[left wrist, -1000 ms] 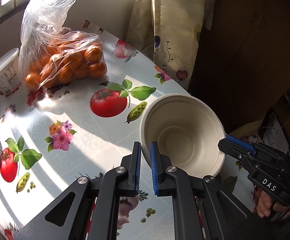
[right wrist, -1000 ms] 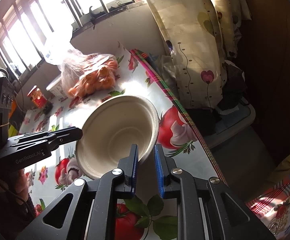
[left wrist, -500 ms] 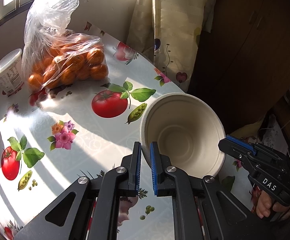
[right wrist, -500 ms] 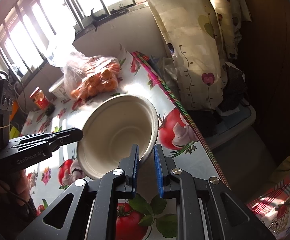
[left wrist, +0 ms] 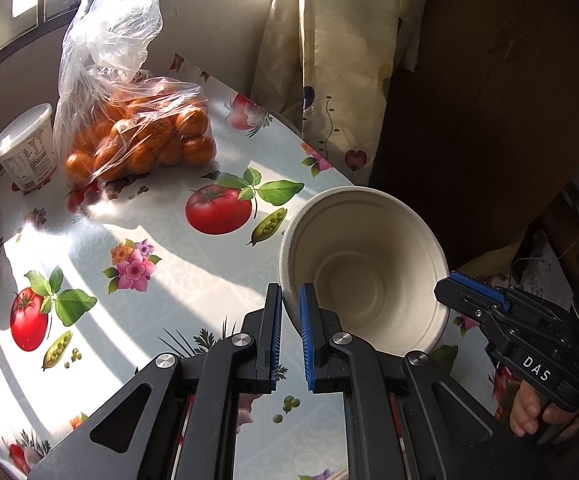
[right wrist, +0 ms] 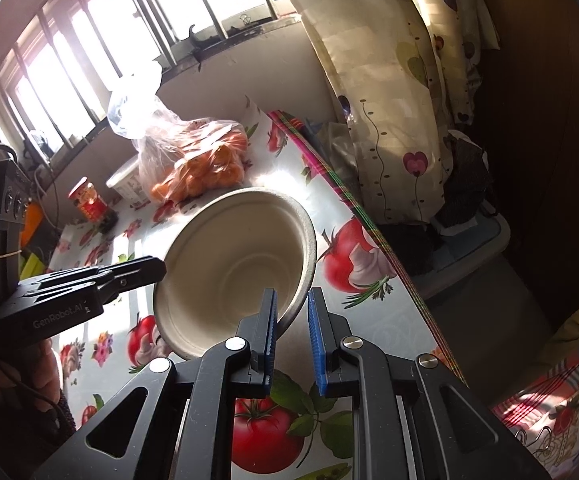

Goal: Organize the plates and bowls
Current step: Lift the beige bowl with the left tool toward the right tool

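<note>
Sunlight from a barred window (right wrist: 89, 40) falls across the counter (left wrist: 193, 280), which is covered by a glossy oilcloth printed with tomatoes, pea pods and flowers; a patterned curtain (left wrist: 329, 60) hangs at its far corner. At the back of the counter stand a clear plastic bag of oranges (left wrist: 141, 136), a white lidded tub (left wrist: 23, 148) just beside the bag, and a red can (right wrist: 89, 200) further along toward the window. One pale paper bowl (left wrist: 369, 268) sits near the counter's right-hand edge, tilted so that its mouth faces both cameras, with its lower part hidden behind the tongs. The left tongs (left wrist: 290, 300) are pinching the bowl's near-left rim, with the blue-padded fingers (left wrist: 305, 320) drawn close together on either side of the wall. The right tongs (right wrist: 291, 304) are pinching the opposite rim in the same manner, one finger inside the bowl and one outside. In the left wrist view, the right tongs reach the bowl from the right, and the person's hand (left wrist: 537, 416) is wrapped around their handle. Whether the bowl's base touches the counter cannot be told.
</note>
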`<state>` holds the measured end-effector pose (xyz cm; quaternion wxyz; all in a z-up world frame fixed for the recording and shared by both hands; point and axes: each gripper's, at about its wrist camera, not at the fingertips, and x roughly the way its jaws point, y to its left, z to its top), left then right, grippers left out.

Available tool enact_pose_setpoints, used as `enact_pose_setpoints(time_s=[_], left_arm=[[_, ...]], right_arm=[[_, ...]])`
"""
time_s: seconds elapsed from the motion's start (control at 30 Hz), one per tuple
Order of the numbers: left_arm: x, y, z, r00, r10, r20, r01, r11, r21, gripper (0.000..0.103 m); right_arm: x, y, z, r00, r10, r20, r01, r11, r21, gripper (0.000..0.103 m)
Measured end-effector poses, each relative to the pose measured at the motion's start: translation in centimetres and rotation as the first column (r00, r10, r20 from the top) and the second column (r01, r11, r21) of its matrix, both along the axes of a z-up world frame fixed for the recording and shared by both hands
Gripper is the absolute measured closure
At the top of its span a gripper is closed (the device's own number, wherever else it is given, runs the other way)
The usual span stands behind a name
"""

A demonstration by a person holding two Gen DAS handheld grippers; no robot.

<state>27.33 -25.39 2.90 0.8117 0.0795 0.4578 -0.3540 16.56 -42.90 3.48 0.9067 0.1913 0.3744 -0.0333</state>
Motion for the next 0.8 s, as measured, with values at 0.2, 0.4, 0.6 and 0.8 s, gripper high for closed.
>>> enact_pose_setpoints(time_s=[0.2,0.4,0.6,0.8], left_arm=[[-0.8,0.6,0.5,1.000,0.003,0.008,-0.003,1.000,-0.008,0.093],[-1.5,1.2,0.8,1.000,0.007,0.012,-0.006,1.000,-0.016,0.093],[-2.3,1.8,1.1,1.000,0.012,0.020,-0.011,1.000,-0.020,0.093],[-3.3,2.6,1.5,1.000,0.018,0.024,-0.017,0.999,-0.029,0.093]], right_arm=[[-0.8,0.3,0.4,1.000,0.003,0.009,-0.003,1.000,0.000,0.088],[-1.6,0.7,0.8,1.000,0.005,0.021,-0.005,1.000,-0.001,0.088],[-2.3,1.2,1.2,1.000,0.010,0.029,-0.010,1.000,-0.004,0.088],[-3.1,1.8,1.6,0.999,0.016,0.037,-0.016,1.000,-0.008,0.088]])
